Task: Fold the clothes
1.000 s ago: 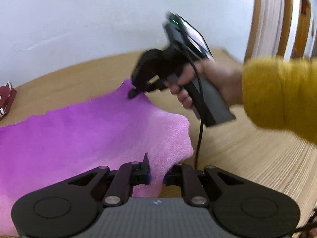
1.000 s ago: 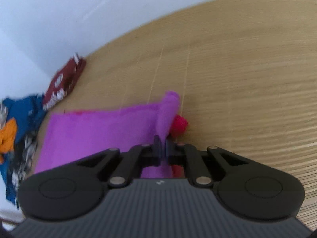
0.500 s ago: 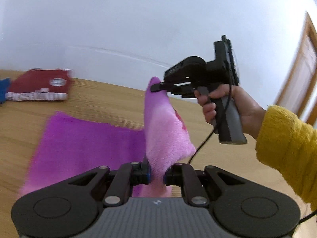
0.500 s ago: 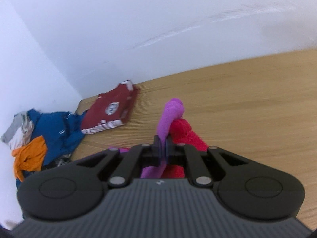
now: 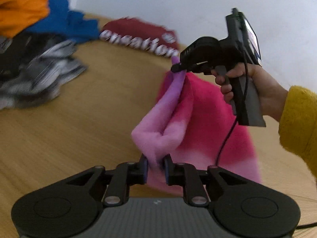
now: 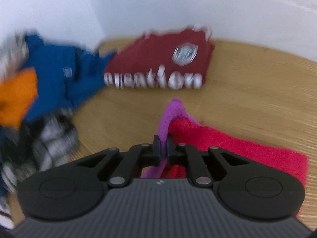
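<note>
We hold the fuzzy pink-to-purple cloth (image 5: pixel 178 107) draped between both tools above the wooden table (image 5: pixel 69 119): the left gripper (image 5: pixel 155 166) and right gripper (image 6: pixel 162 148) each pinch a corner, though their jaws have just been opening. If they loosen further, the plush edge (thick, bunched, seemingly slippery) could slip out and spoil the fold.

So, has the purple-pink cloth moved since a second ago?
Yes. The cloth, earlier spread flat on the table, now hangs lifted, nearer the folded maroon shirt.
</note>
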`<state>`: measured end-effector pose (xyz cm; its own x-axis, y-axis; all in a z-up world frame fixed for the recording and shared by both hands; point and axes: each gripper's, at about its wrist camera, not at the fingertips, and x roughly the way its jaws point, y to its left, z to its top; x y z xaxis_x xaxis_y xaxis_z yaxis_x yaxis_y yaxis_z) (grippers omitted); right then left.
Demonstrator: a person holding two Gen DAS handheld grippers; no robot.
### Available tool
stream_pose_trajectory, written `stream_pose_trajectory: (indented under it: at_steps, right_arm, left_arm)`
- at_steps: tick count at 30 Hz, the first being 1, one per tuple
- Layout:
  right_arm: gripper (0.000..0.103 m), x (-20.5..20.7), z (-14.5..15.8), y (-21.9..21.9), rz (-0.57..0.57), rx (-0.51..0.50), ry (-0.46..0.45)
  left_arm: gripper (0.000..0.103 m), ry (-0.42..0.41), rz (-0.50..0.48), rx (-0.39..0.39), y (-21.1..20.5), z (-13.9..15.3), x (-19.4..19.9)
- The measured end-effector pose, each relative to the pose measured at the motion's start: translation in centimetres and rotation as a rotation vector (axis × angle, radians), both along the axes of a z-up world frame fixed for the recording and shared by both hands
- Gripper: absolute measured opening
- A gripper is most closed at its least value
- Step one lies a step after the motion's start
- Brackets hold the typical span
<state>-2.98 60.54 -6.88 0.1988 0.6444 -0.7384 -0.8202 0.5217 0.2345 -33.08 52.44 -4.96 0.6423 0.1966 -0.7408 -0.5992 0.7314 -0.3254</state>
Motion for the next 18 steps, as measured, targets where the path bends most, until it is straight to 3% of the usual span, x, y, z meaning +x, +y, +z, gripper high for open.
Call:
stream_pose_trajectory:
  at_steps: [4,7,10,13,18]
  right_arm:
    - [0.018,-0.8,-0.9,-0.8,-0.013,-0.033,-0.013]
    - [0.022,-1.3,2.5,-3.8,-0.043,0.117,-0.023]
    - [0.040,-2.3,5.8,-9.3,-0.073,0.192,-0.033]
    - [0.042,-4.7,6.1,-14.9,-0.097,0.154,-0.046]
    - [0.042,-9.6,3.5,-22.7,-0.168,-0.013,-0.078]
  left_arm:
    - [0.019,0.029,-0.002,0.066,1.7,0.7,-1.1]
    - [0.023,0.005,-0.055,0.120,2.1,2.5,-1.3]
    - [0.036,-0.056,-0.144,0.155,2.5,3.9,0.7]
    - [0.039,-0.054,-0.212,0.158,3.0,3.5,3.4]
    - [0.038,0.070,-0.273,0.126,4.0,-0.7,8.2]
